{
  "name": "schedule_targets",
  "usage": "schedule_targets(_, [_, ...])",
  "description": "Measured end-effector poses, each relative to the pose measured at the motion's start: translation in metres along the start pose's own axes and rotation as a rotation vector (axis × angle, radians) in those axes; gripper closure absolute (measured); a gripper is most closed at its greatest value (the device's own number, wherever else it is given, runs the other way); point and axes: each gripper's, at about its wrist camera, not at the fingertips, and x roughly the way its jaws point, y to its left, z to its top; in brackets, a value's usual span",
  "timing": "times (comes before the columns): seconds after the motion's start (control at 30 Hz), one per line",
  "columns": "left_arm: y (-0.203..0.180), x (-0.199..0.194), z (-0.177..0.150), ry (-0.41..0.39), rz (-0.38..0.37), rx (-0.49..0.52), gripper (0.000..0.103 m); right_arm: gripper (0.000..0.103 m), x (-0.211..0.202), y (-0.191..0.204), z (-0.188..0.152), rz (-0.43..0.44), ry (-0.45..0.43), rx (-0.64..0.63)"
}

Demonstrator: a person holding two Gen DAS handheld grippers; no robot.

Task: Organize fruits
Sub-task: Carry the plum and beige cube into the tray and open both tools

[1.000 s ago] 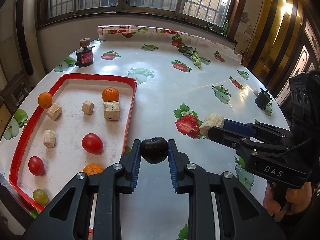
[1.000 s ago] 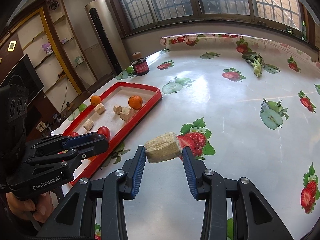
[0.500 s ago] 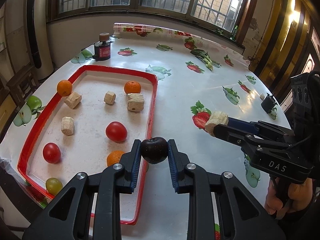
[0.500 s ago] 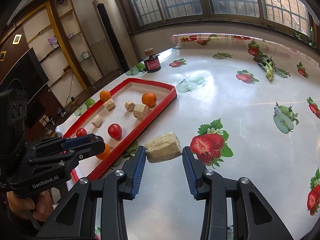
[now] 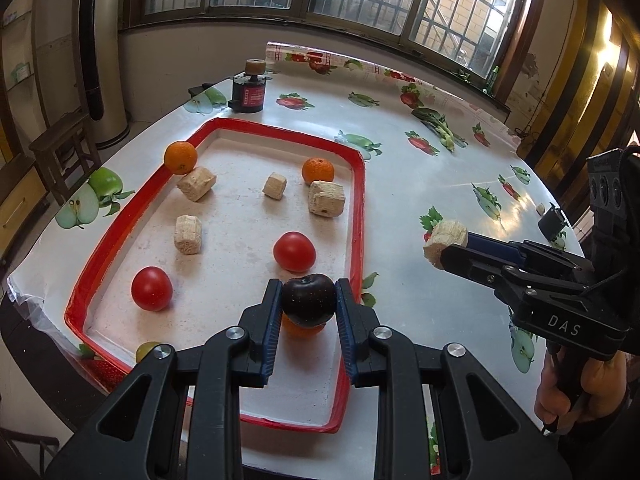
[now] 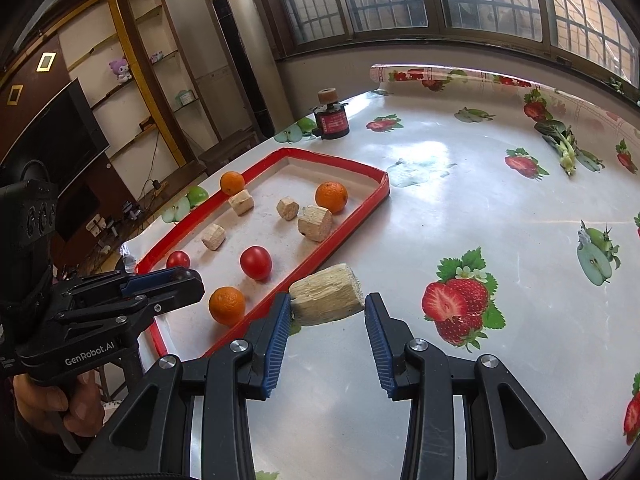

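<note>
Dark plum (image 5: 308, 299) clamped between the left gripper's (image 5: 308, 305) blue pads, above the red tray's (image 5: 359, 216) near right corner, over an orange (half hidden). Right wrist view: right gripper (image 6: 326, 312) grips a pale wood block (image 6: 326, 300) above the tablecloth (image 6: 460, 200), just beside the tray's rim; tomatoes, oranges and blocks lie inside.

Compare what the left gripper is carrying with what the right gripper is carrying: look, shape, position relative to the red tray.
The left gripper holds a dark plum: round, glossy, near-black. The right gripper holds a cane chunk: pale tan, fibrous, blocky with cut ends.
The plum hangs over the red tray, above an orange; the cane chunk is just outside the tray's rim, over the tablecloth.
The plum fills its jaws; the chunk lies crosswise between wider-set jaws.
Shared: both are clamped and off the table.
</note>
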Motion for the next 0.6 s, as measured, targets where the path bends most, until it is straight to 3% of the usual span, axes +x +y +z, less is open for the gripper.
schedule_targets(0.6, [0.051, 0.008, 0.006, 0.009, 0.027, -0.105, 0.080, 0.064, 0.050, 0.029, 0.031, 0.046, 0.048, -0.064])
